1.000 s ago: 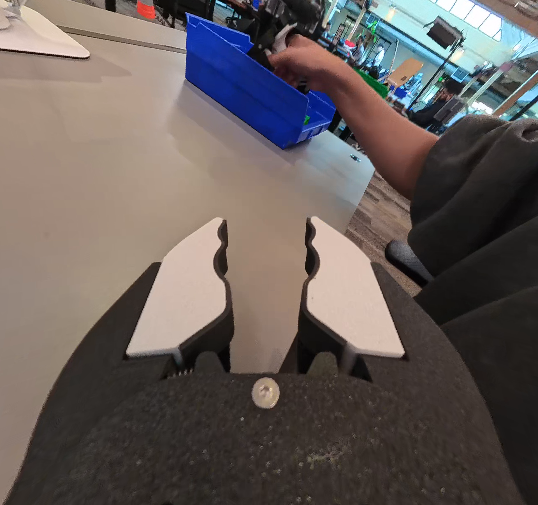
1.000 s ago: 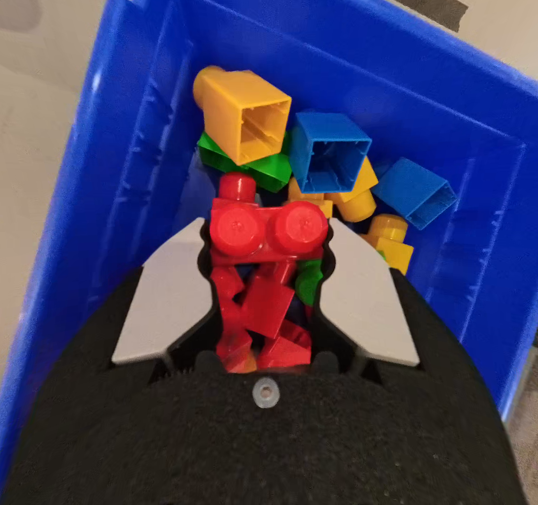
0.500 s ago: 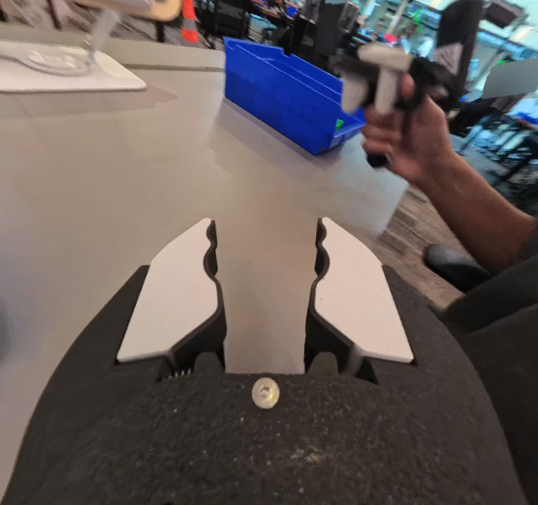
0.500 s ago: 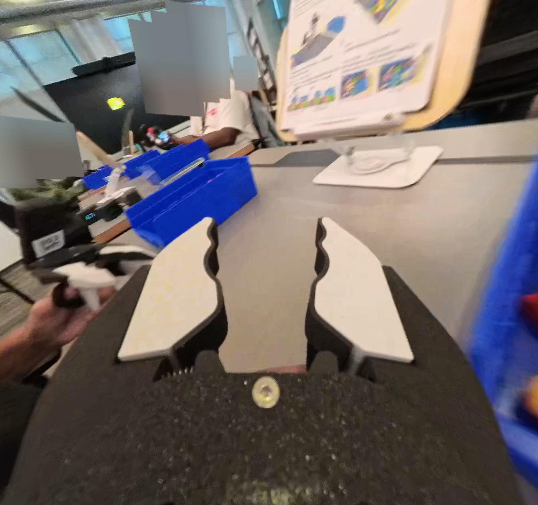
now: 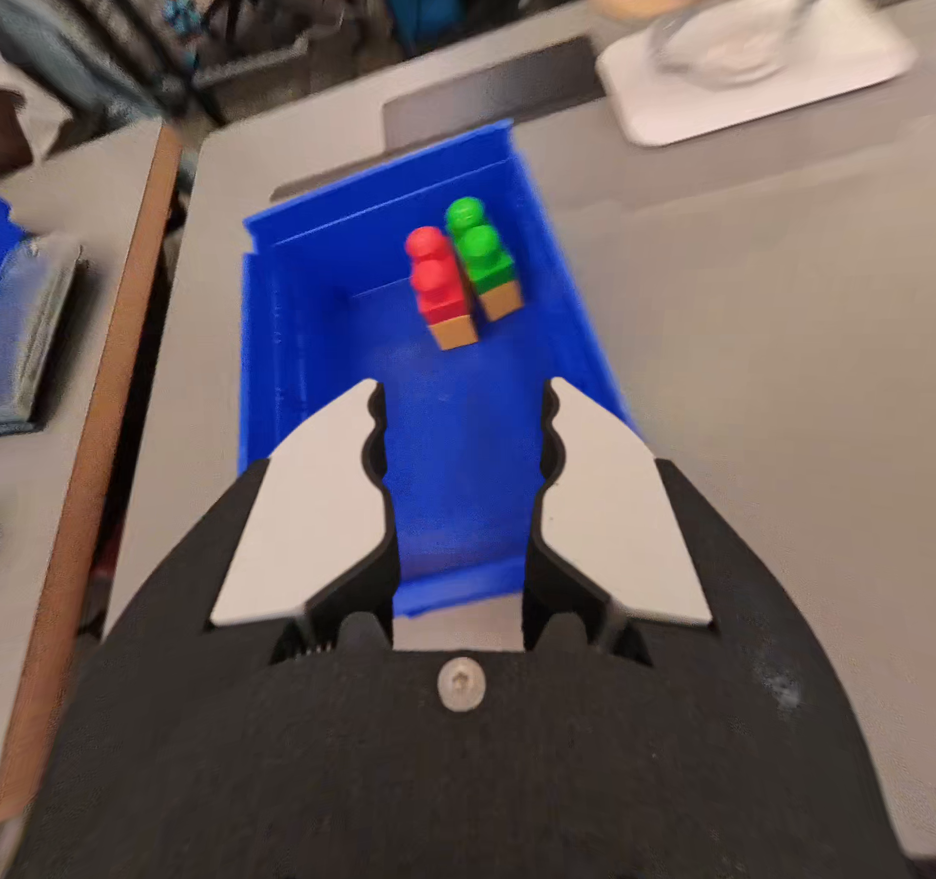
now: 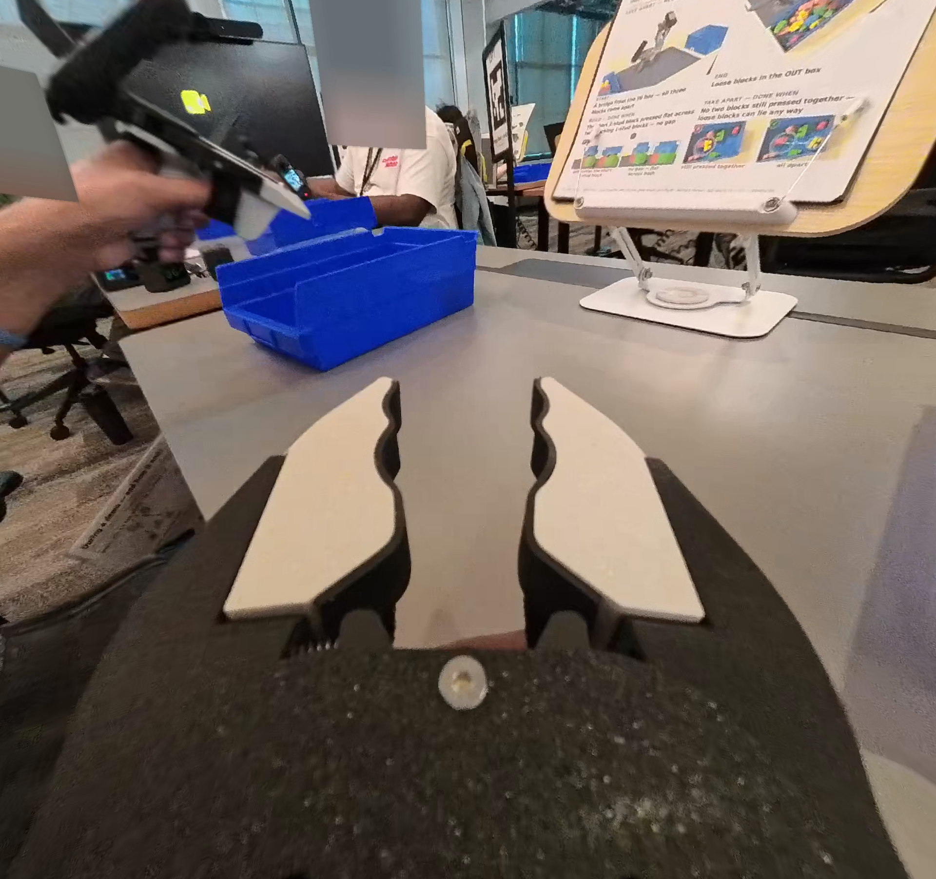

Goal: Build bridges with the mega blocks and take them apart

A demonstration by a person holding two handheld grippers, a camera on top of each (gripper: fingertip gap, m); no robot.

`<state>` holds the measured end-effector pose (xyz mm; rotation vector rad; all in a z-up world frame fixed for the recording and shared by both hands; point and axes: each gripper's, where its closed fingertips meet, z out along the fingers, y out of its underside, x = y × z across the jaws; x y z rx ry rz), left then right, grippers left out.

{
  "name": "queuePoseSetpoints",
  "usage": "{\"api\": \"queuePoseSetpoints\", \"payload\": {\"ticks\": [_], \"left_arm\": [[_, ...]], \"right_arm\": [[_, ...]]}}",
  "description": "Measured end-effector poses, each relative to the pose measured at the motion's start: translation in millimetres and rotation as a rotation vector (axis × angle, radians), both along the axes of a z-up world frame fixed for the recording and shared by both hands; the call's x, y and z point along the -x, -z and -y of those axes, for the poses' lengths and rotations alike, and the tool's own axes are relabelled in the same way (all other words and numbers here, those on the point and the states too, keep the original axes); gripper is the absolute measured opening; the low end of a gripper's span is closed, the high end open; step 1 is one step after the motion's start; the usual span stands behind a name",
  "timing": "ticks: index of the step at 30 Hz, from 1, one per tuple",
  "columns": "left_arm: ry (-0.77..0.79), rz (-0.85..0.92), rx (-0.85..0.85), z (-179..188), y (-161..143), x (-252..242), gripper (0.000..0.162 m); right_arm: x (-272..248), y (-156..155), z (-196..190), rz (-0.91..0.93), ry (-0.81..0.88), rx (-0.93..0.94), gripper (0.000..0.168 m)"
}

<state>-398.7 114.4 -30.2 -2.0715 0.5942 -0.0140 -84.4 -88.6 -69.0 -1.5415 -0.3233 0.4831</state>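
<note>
While hovering over the near end of the blue bin (image 5: 324, 348), left gripper (image 5: 463, 388) pointing down into it, jaws spread apart, gripping nothing. Lying toward the bin's far right: two small block stacks side by side, nearly touching, a red block (image 5: 435, 277) on a tan one (image 5: 456, 333), and a green block (image 5: 478, 252) on a second tan one (image 5: 501, 302). Rest of the bin floor showing bare blue. Bin sitting on a grey table (image 5: 759, 348), a white stand base (image 5: 749, 69) blurring at far right.

Seen from the right wrist, right gripper (image 6: 465, 394) hanging low over the grey table, jaws likewise apart and empty, aiming across the tabletop. Standing beyond its tips, far left: the same blue bin (image 6: 354, 297), blocks hidden behind its wall. Above that bin, blurred, a hand (image 6: 116, 206) holding the left gripper (image 6: 273, 201) tilted down toward it. Standing at far right: an instruction board (image 6: 759, 69) propped on its white stand. Sitting behind, at another table: a person in a white shirt (image 6: 400, 171).
</note>
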Motion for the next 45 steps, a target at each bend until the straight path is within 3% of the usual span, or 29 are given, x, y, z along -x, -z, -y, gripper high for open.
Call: {"api": "queuePoseSetpoints", "payload": {"ticks": [2, 6, 9, 18, 22, 26, 31, 35, 41, 45], "left_arm": [[-0.064, -0.009, 0.125, -47, 17, 11, 0.059], [-0.064, 0.159, 0.428, -109, 76, -7, 0.062], [-0.129, 0.103, 0.464, -138, 99, 0, 0.060], [-0.112, -0.050, 0.554, -170, 127, -8, 0.037], [-0.064, -0.079, 0.605, -171, 131, -14, 0.037], [-0.027, -0.030, 0.515, -155, 101, -1, 0.036], [0.175, 0.235, 0.285, -100, 33, -2, 0.036], [0.250, 0.306, 0.210, -62, 19, 3, 0.036], [0.694, 0.699, 0.179, 1, -39, -84, 0.036], [0.994, 0.885, 0.192, 44, -65, -157, 0.036]], "right_arm": [[-1, -2, 1, -0.019, -0.007, -0.004, 0.049], [0, -5, 4, -0.049, -0.028, -0.003, 0.049], [1, -8, 6, -0.044, -0.037, -0.006, 0.048], [7, -1, 4, -0.009, -0.051, 0.018, 0.047], [8, 0, 4, -0.002, -0.051, 0.023, 0.046], [6, -1, 4, 0.014, -0.038, 0.013, 0.044], [3, 2, 3, 0.000, -0.034, 0.025, 0.044], [4, 4, 0, -0.026, -0.044, 0.044, 0.044], [27, -9, -30, -0.108, -0.215, 0.123, 0.049], [55, -51, -61, -0.336, -0.478, 0.146, 0.058]]}}
